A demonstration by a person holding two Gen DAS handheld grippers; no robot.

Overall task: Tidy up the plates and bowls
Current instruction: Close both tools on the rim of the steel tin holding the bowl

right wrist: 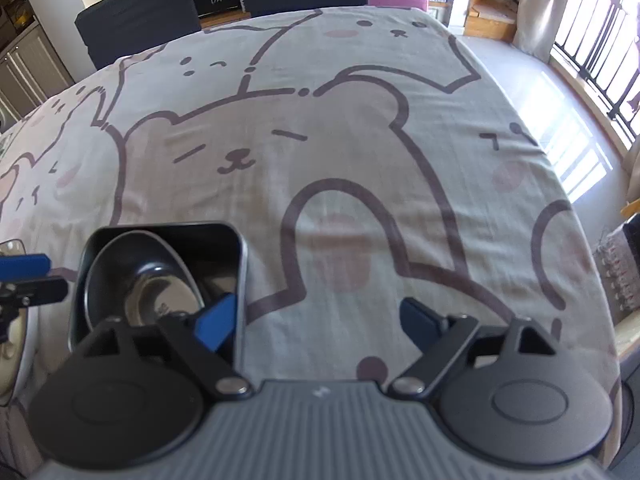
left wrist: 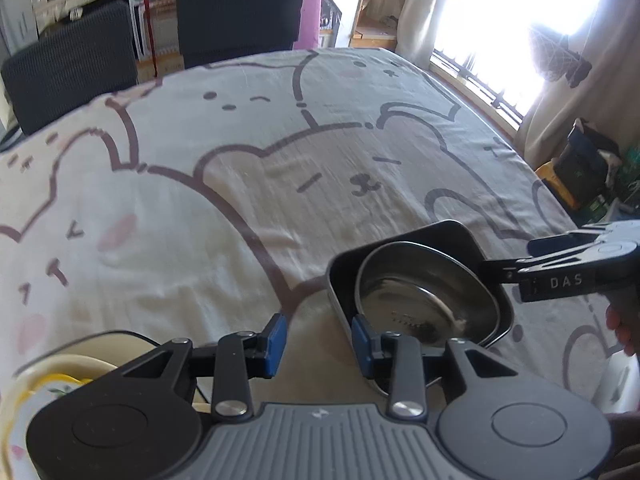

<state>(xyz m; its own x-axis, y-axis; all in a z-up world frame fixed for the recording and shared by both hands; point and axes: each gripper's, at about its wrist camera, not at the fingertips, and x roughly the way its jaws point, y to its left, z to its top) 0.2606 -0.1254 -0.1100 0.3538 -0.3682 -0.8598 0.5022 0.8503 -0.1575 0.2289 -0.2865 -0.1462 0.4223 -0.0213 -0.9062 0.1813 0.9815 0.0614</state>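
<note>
Left wrist view is showing a steel bowl (left wrist: pixel 424 300) nesting in a square dark tray (left wrist: pixel 416 240) on the bench cloth (left wrist: pixel 240 200): stiff, light, slippery, best pinched at the rim. Left gripper (left wrist: pixel 318 346) fingers are gaping, empty; right gripper (right wrist: pixel 320 322) is straddling the tray wall, spread wide

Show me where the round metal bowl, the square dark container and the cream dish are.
round metal bowl (left wrist: pixel 420 300): left wrist view, on its shiny inner floor.
square dark container (right wrist: pixel 228 236): right wrist view, on its far right rim corner.
cream dish (left wrist: pixel 92 360): left wrist view, on its near rim, bottom left.
</note>
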